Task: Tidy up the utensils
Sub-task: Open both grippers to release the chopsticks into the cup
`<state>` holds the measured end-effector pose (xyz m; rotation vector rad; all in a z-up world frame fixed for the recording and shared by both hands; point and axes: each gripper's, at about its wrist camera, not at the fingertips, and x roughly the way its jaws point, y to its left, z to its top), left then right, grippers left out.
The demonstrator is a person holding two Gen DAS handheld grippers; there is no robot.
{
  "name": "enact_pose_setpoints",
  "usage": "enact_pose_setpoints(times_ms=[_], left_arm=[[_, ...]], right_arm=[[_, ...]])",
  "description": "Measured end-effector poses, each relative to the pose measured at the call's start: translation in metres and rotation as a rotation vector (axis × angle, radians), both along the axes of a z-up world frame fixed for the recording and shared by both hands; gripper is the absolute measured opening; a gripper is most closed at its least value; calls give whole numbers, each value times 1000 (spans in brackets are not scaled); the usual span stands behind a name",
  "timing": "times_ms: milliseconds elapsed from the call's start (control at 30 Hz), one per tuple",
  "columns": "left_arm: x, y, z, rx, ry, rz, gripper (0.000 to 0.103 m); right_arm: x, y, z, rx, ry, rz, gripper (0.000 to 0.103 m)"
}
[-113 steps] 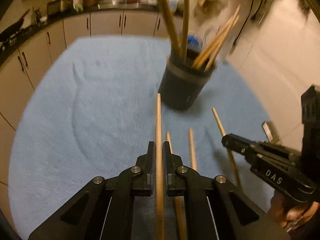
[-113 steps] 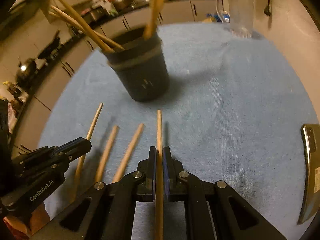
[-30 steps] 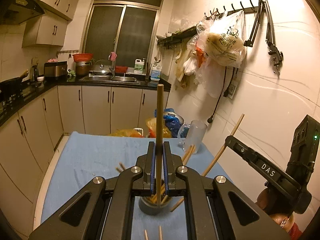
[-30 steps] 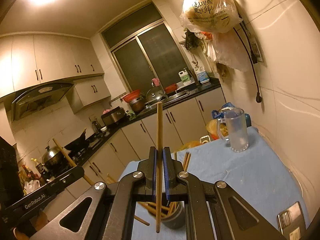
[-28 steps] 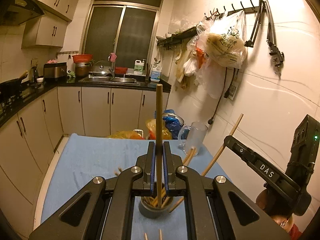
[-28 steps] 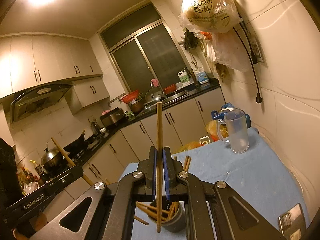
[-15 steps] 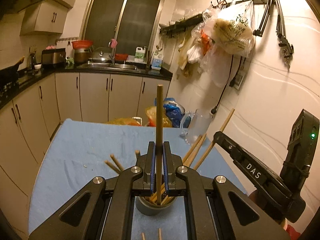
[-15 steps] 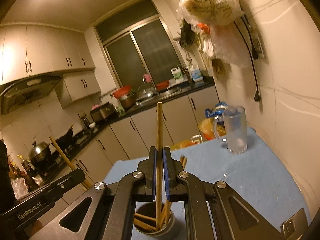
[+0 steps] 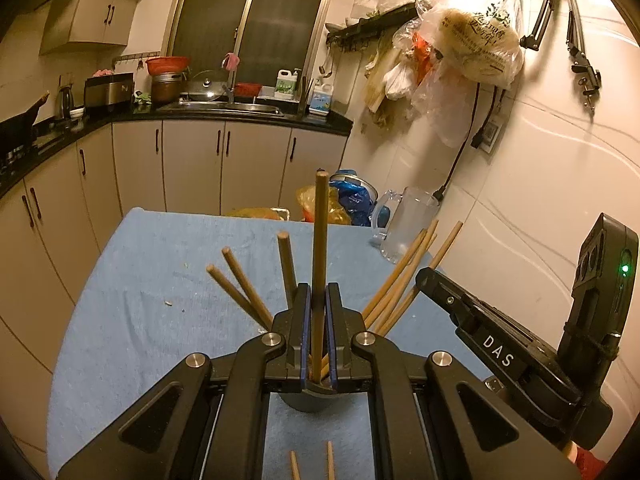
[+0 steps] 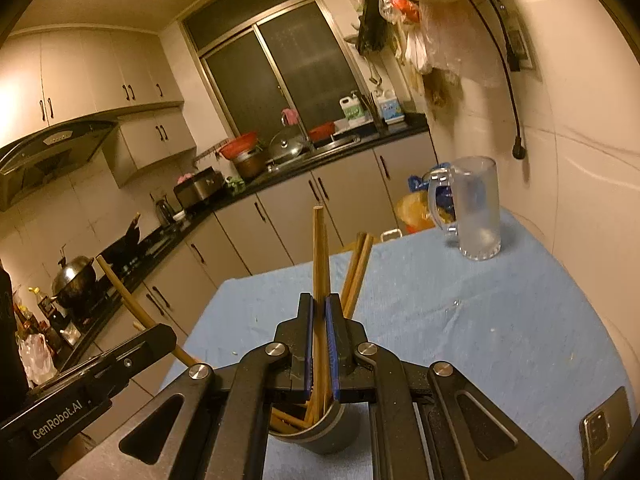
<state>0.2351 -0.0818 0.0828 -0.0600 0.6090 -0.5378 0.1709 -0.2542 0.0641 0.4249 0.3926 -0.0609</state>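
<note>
Left gripper (image 9: pixel 319 320): clenched on an upright chopstick (image 9: pixel 320 240), its lower end inside the dark cup (image 9: pixel 308 398).
Cup: on the blue-covered table (image 9: pixel 140 300), holding several leaning chopsticks.
Right gripper (image 10: pixel 319 320): clenched on another chopstick (image 10: pixel 319 256), lower end in the same cup.
Glass mug (image 10: pixel 476 208): far right, well apart.

The chopsticks (image 9: pixel 320 248) are plain light-brown wood, and the holder (image 10: pixel 332 432) they stand in is dark grey. The table's cloth (image 9: pixel 160 280) is pale blue with a few light specks. Both grippers, the left (image 9: pixel 318 320) and the right (image 10: pixel 319 324), are black with blue pads (image 9: pixel 305 332) and silver screw heads; white lettering marks their sides. A frosted clear mug (image 10: pixel 476 208) stands at the far right corner. The cabinets (image 9: pixel 192 168) are cream under a black counter (image 9: pixel 240 118).
</note>
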Motion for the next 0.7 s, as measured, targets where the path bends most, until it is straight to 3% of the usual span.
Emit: enact_pose_setpoints(times_ms=[267,333,700], left_arm=[[0,2,-1,3,-1,7,8],[0,1,0,2,-3,10,11],[-26,16,10,-11,-53,54,34]], right_arm=[[3,-1,-6,11,24,20,9],[2,-2,-6,13,22,16,18],[-28,-9,1,16,-7,-8,25]])
